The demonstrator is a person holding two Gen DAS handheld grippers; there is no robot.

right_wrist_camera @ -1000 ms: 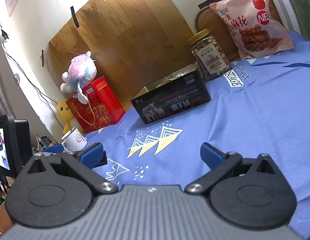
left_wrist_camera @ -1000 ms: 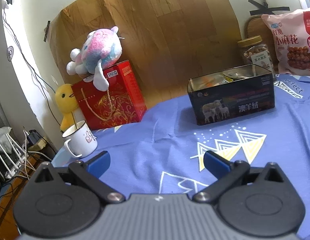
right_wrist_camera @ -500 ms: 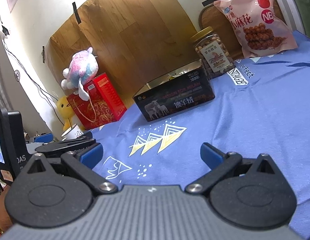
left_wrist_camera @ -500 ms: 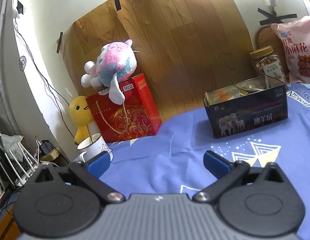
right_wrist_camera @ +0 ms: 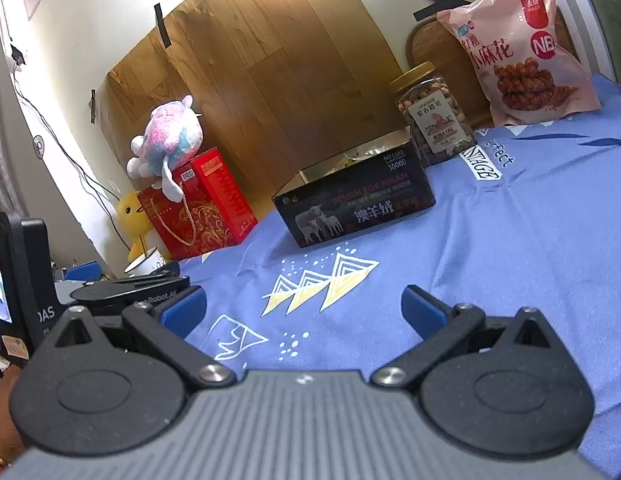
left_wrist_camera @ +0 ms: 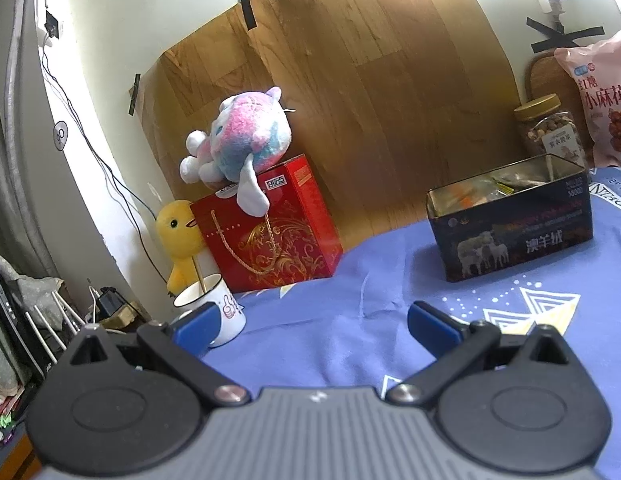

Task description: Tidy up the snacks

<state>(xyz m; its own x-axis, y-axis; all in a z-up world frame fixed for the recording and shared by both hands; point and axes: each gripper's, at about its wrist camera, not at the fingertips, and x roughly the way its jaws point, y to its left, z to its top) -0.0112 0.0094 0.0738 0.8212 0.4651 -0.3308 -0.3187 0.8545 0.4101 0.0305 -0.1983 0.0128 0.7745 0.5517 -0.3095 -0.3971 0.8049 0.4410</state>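
Tin: I see 1 dark open tin (left_wrist_camera: 510, 232) (right_wrist_camera: 354, 208) standing on the blue cloth (left_wrist_camera: 390, 320) (right_wrist_camera: 510, 240), sheep printed on its side. From my left camera, wrappers in orange and yellow show inside; I can't make out what they are.
Jar: 1 clear jar (left_wrist_camera: 550, 132) (right_wrist_camera: 432, 116) with a gold lid, full of brown nuts, stands upright just behind the tin's right end.
Bag: 1 pink snack bag (left_wrist_camera: 602, 100) (right_wrist_camera: 522, 48) leans against the wall, right of the jar, sealed as far as I can tell.
Red box: 1 red gift box (left_wrist_camera: 270, 232) (right_wrist_camera: 198, 208) sits at the cloth's far left, well apart from the tin, with a pink-blue plush (left_wrist_camera: 238, 140) (right_wrist_camera: 166, 140) lying on top.
Mug: 1 white mug (left_wrist_camera: 214, 304) (right_wrist_camera: 144, 262) stands in front of a yellow duck (left_wrist_camera: 178, 236) (right_wrist_camera: 130, 216), a stick rising from it.
Left gripper: my left gripper (left_wrist_camera: 310, 320) hangs low over the cloth, aimed between the red box and the tin. Its blue fingers (left_wrist_camera: 430, 324) are spread wide and grasp nothing. My right camera catches it (right_wrist_camera: 130, 292) at the left edge.
Right gripper: my right gripper (right_wrist_camera: 302, 308) is level and low over the printed triangles (right_wrist_camera: 318, 280), pointing toward the tin. Its jaws are spread wide too, nothing between them.
Snacks: all lie far from both grippers, along the back of the cloth.
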